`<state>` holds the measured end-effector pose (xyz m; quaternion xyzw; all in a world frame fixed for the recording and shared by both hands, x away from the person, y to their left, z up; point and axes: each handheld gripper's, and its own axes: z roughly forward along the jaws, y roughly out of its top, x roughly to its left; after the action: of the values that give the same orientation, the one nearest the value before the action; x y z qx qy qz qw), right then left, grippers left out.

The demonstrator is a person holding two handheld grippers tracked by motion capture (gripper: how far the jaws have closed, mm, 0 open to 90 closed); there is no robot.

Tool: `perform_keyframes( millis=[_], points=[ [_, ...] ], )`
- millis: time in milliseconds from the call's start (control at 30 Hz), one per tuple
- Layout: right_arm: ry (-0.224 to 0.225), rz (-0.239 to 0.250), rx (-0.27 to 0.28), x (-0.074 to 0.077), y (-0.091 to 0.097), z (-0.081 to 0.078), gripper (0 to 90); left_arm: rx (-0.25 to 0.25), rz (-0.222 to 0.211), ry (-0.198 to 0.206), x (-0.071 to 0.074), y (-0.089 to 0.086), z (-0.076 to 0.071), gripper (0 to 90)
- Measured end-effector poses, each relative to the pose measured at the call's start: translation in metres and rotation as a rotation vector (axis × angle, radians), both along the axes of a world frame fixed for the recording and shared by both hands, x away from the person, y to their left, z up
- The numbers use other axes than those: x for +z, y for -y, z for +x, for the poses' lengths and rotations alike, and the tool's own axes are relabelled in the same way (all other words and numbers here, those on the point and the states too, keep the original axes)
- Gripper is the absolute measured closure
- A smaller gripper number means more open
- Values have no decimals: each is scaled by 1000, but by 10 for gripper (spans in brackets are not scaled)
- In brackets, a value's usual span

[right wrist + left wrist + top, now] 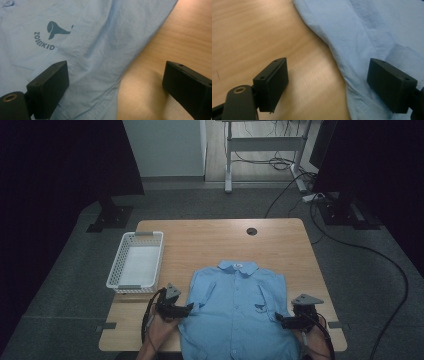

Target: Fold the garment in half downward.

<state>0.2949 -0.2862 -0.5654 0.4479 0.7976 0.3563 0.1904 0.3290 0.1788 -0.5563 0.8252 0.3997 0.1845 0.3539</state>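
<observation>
One light blue shirt (239,312) lies face up on the bench (210,240), collar toward the top of the frame and hem hanging past the bottom edge in the high view. It has a small printed logo (51,33) on its chest pocket, seen at the upper left of the right gripper view.

Your left hand-held gripper (186,309) sits at the shirt's left side in the lower left of the high view, jaws spread wide. In the left gripper view one jaw is over bare wood and the other over cloth, so the folded side edge runs between them. Your right hand-held gripper (278,318) mirrors this at the lower right, also released, straddling the shirt's other edge.

Neither holds anything yet. If you close from here, the risk, as I judge it, is pinching only the top layer: the edge is doubled, and a shallow bite would let the under layer drag and wrinkle. Closing unevenly on the two sides could skew the shirt. With the hem off the bench, a lift might let its weight pull cloth from a weak grip.

The white basket (136,262) stands well apart at the left.
</observation>
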Motion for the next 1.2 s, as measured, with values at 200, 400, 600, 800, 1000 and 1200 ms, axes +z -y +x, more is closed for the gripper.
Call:
perform_keyframes(
  millis=[200, 400, 600, 800, 1000, 1200],
  points=[
    [4, 3, 29, 0, -2, -19, 89, -18, -1, -1, 0, -4, -24, 167],
    [1, 1, 55, 0, -2, -20, 95, -35, -10, -7, 0, -5, -21, 158],
    [-33, 9, 100, 13, -3, -8, 152, -76, -44, -48, 13, -1, 3, 185],
    [7, 11, 79, 26, -2, 23, 153, -89, -45, -13, 31, 20, 44, 186],
    [9, -1, 33, 27, 4, 63, 233, -91, -13, -27, 22, 33, 76, 214],
    [-24, -2, 19, 18, 6, 92, 317, -103, 37, -45, 7, 39, 94, 207]
  ],
)
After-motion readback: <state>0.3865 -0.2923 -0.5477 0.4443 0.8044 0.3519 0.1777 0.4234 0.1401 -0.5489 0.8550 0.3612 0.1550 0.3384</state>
